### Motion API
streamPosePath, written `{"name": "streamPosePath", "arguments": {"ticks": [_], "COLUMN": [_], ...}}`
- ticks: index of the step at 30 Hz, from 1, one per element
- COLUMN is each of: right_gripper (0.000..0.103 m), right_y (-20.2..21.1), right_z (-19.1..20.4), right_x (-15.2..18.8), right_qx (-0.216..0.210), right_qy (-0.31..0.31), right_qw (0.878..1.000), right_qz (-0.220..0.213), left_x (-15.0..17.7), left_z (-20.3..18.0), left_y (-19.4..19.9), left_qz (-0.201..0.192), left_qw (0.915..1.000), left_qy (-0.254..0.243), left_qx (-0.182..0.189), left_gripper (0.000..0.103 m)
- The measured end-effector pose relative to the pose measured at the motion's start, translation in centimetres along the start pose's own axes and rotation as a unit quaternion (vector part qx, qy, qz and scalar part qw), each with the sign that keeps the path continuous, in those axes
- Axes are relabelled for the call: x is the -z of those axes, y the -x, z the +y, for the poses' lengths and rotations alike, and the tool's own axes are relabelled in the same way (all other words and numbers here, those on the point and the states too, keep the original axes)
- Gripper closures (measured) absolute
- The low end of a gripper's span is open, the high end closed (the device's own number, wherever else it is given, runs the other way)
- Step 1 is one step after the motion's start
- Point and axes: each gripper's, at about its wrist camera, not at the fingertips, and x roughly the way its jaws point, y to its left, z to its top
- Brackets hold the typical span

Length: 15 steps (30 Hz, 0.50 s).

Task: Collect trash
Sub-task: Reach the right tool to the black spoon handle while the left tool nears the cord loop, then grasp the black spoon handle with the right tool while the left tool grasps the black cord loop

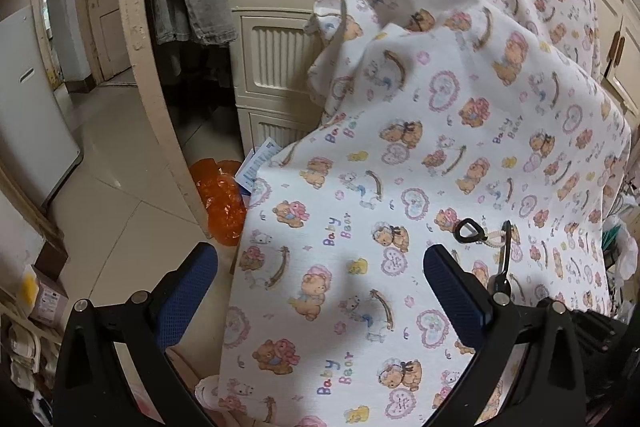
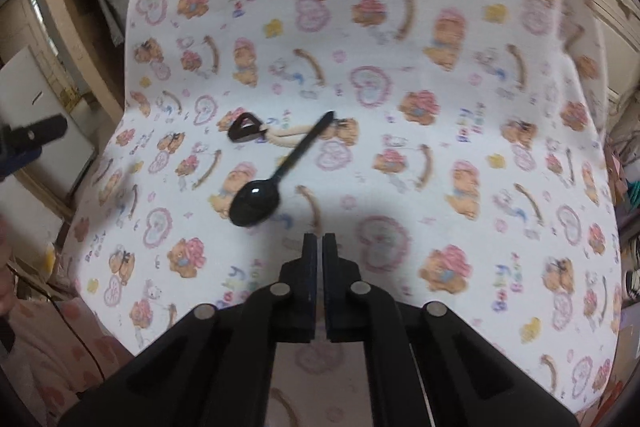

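Right gripper (image 2: 319, 241): its two black fingers are pressed together with only a thin slit between them, holding nothing; it points forward over the cloth, tips just short of the spoon's bowl.
Left gripper (image 1: 320, 263): blue-padded fingers (image 1: 188, 291) spread wide apart, empty, held above the near left edge of the cloth; the left finger hangs over the floor, the right one over the print. It also shows at the left edge of the right wrist view.
Black plastic spoon (image 2: 276, 175): lies on the cloth, bowl nearest the right gripper, handle running diagonally away to the upper right.
Black loop piece (image 2: 244, 127): just beyond the spoon, joined to a pale cord that the spoon's handle crosses.
Bear-print cloth (image 2: 440, 131): white, draped over a seat-like form.
Orange plastic bag (image 1: 222, 199): on the floor beside the cloth's left edge, below cream drawers (image 1: 280, 59).
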Motion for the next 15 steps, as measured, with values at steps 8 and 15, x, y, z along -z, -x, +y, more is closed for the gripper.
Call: {"name": "streamPosePath", "arguments": {"ticks": [8,15], "right_gripper": [0.082,0.073], "right_y": [-2.2,-5.4], "right_z": [0.7,2.1], "right_x": [-3.1,-5.4], "right_qx": [-0.021,-0.004], "right_qy": [-0.056,-0.067], "right_qw": [0.998,0.998], "right_qz": [0.004,0.016], "left_x": [0.4,0.2], "left_z": [-0.9,-0.7], "left_y": [-0.8,-1.6], "left_qz": [0.004,0.013], "left_qw": [0.9999,0.9999], "left_qy": [-0.010,-0.004], "left_qx": [-0.006,-0.002], "left_gripper": [0.001,0.001]}}
